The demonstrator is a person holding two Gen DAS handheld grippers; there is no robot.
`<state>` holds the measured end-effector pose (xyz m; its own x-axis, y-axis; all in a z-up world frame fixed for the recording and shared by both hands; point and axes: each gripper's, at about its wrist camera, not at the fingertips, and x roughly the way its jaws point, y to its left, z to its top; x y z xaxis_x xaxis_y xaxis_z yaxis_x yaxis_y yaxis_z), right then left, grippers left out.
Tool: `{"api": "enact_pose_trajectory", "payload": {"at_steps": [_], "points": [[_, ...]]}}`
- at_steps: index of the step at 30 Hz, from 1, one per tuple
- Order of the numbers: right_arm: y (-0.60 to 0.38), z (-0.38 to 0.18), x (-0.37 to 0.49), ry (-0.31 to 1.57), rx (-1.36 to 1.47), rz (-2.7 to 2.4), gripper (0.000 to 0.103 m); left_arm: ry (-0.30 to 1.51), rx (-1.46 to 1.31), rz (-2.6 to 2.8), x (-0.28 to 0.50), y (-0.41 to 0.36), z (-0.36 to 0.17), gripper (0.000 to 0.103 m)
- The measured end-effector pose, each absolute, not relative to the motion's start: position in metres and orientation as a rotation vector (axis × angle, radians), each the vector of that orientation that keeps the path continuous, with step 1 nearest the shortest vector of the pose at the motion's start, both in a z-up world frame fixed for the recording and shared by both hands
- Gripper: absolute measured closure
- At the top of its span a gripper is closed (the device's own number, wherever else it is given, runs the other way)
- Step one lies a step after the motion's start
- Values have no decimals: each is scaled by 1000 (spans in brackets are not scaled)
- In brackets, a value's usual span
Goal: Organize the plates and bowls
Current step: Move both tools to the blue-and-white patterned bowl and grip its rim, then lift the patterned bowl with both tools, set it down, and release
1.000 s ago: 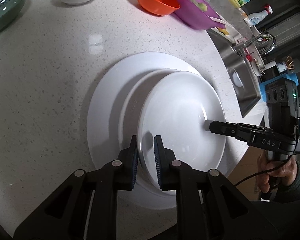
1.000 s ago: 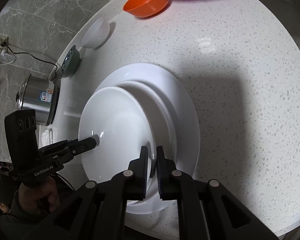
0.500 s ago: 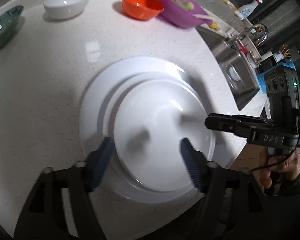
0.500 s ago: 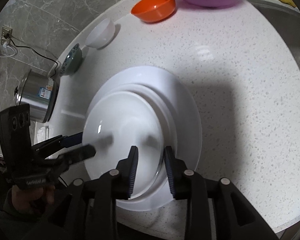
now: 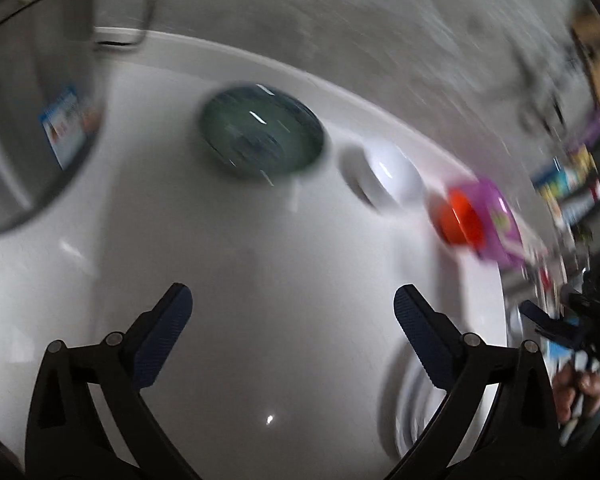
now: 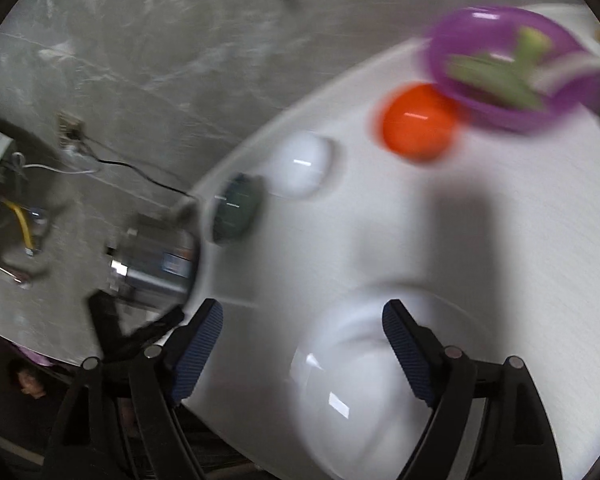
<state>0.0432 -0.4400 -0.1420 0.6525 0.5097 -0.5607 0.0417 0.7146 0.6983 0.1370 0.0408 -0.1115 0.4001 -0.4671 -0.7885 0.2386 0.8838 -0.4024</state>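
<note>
Both views are motion-blurred. The stack of white plates (image 6: 364, 376) lies on the white counter, right under my open, empty right gripper (image 6: 302, 350); its edge shows at the lower right of the left wrist view (image 5: 410, 408). My left gripper (image 5: 292, 322) is open and empty over bare counter. Ahead of it stand a dark green bowl (image 5: 262, 138), a white bowl (image 5: 394, 174), an orange bowl (image 5: 460, 222) and a purple bowl (image 5: 496, 218). The right wrist view shows the same row: green bowl (image 6: 236, 214), white bowl (image 6: 302, 164), orange bowl (image 6: 416, 122), purple bowl (image 6: 512, 80).
A steel pot (image 5: 28, 120) stands at the far left of the counter, also in the right wrist view (image 6: 156, 264). A grey marble wall (image 6: 140, 60) with a socket and cable backs the counter. The other gripper and hand show at the right edge (image 5: 580, 328).
Both grippers let go of the top white plate, which now lies on the stack, opened wide, and swung up and away toward the row of bowls.
</note>
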Motion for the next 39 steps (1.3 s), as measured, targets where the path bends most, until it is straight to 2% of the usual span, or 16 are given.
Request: {"api": "enact_pose_trajectory", "payload": {"at_steps": [6,9,19,23,26,28,30,32,34,36,39], "points": [[-363,-127,174,924,669,303,21,1096,-138,-348,231,41,-118,2],[-329,-139,228,991,629,304,30,1101,-66,-326,264,32,-125,2],[-293,-189,283,1130,545,148,37,1177,-17,-349,327,42,-165,4],[-290,-202,289,1161,525,93,39,1200,5,-407,339,34,-180,18],[-287,-207,296,1169,507,60,39,1212,11,-426,344,26,-188,23],[-284,-211,299,1174,487,41,43,1230,18,-440,352,22,-196,35],[-281,-217,303,1178,480,35,53,1243,26,-455,357,19,-203,53],[-278,-222,306,1183,458,25,61,1254,28,-477,362,17,-214,65],[-272,-226,312,1190,449,20,76,1245,28,-499,363,16,-217,71],[-271,-230,312,1190,435,13,81,1243,15,-529,365,14,-219,84],[-271,-227,313,1180,415,2,88,1228,49,-539,367,9,-221,84]]}}
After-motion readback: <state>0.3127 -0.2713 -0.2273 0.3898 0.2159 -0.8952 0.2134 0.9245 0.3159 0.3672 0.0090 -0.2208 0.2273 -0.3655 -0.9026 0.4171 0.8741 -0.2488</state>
